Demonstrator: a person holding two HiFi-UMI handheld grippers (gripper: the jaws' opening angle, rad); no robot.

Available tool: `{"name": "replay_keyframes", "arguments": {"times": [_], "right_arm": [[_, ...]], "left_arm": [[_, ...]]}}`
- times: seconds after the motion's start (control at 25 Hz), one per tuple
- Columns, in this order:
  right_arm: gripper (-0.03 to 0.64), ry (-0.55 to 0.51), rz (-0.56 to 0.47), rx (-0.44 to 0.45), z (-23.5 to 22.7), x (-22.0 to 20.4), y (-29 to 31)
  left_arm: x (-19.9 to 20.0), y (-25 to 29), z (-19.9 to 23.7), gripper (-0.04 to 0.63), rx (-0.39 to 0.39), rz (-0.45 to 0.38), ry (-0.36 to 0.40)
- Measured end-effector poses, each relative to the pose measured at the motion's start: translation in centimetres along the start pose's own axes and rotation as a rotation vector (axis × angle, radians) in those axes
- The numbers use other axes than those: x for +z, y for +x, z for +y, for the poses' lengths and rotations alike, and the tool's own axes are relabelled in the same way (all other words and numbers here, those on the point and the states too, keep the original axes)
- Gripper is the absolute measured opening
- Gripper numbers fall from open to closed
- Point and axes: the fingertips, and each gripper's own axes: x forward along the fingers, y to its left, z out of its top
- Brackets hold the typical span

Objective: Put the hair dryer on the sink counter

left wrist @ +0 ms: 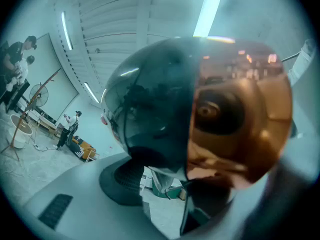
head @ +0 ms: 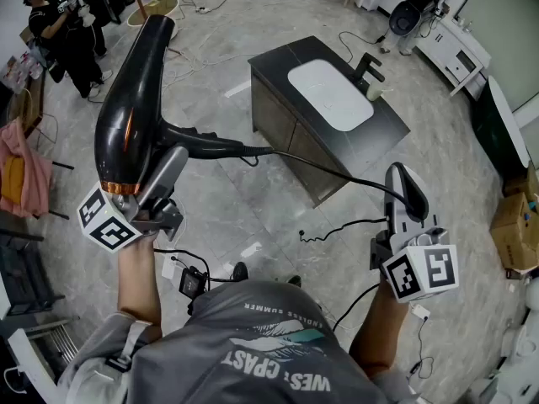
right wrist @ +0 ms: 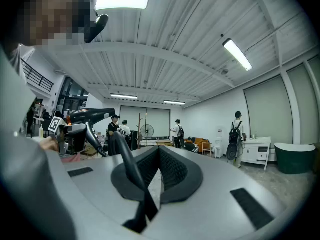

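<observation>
A: Where is the dryer (head: 126,116)?
B: In the air. The left gripper (head: 150,173) has its jaws clamped on its copper end, well apart from the surface (head: 389,131).
A: And the right gripper (head: 404,182)?
B: Its jaws are together on the cord (head: 337,175).

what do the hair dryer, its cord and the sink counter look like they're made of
Hair dryer: glossy black plastic, probably; sharp reflections, coppery metallic rear band. Cord: dull black rubbery sheath, curving loosely. Sink counter: dark matte top, stone or laminate, unclear; white basin looks glazed ceramic.
</observation>
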Motion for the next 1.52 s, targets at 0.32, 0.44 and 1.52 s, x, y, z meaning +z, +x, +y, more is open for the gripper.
{"name": "replay_keyframes", "arguments": {"times": [0.32,0.44,1.52], "right_arm": [[0.028,-0.013,-0.008,-0.020,0.0,-0.3,0.3],[0.028,-0.012,-0.010,-0.029,0.0,-0.4,0.2],[0.028,0.078,0.017,0.042,-3.0,-2.5,11.1]], "left_arm": [[-0.4,-0.2,0.7,0.195,-0.017,-0.002,-0.004],[-0.4,-0.2,0.8,0.195,-0.023,-0.002,-0.002],[-1.4,5.3,9.2,0.195,0.048,0.047,0.017]]}}
